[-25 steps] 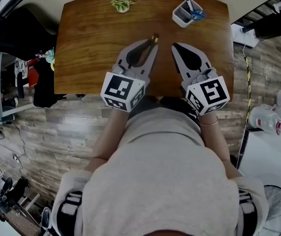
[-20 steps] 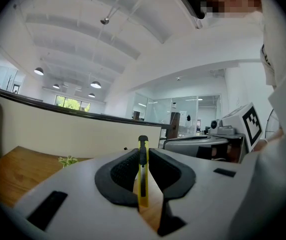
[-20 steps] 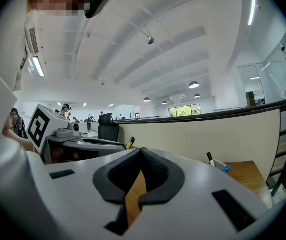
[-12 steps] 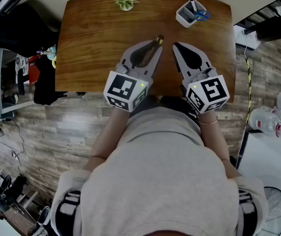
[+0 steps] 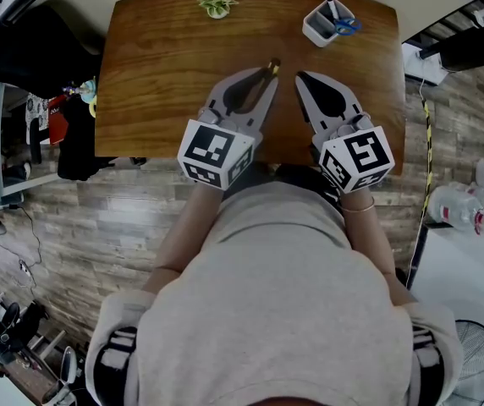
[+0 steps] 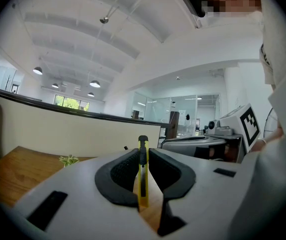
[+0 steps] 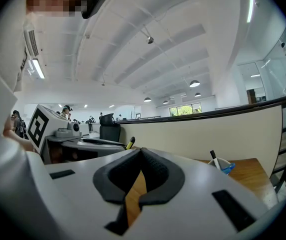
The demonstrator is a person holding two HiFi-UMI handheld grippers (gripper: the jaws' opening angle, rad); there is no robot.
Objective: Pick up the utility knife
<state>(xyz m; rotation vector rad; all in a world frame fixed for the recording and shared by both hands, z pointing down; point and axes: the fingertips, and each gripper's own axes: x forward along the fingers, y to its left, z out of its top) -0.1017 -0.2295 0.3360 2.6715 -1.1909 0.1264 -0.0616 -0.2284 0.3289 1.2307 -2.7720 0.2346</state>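
"Head view first. Where is the knife [image 5: 271,63]?" asks one.

"In the left hand-held gripper [image 5: 267,73], over the bench [image 5: 166,74]," says the other. "Its tip pokes out past the jaws."

"Is the grip tight?"

"Yes. Left gripper view shows both black pads [image 6: 126,169] pressed on the thin yellow knife. It stands on its edge, right in the middle."

"And the right hand-held gripper [image 5: 300,78]?"

"It is just beside the left one, over the bench too. Right gripper view shows its jaws closed tip to tip with nothing in them. Only brown wood shows in the little gap lower down."

"What else is on the bench?"

"A white cup [image 5: 325,22] with a pen and blue scissors, at the far right corner. A small green plant [image 5: 217,3] is at the far edge, more to the left. Both are well apart from the knife."
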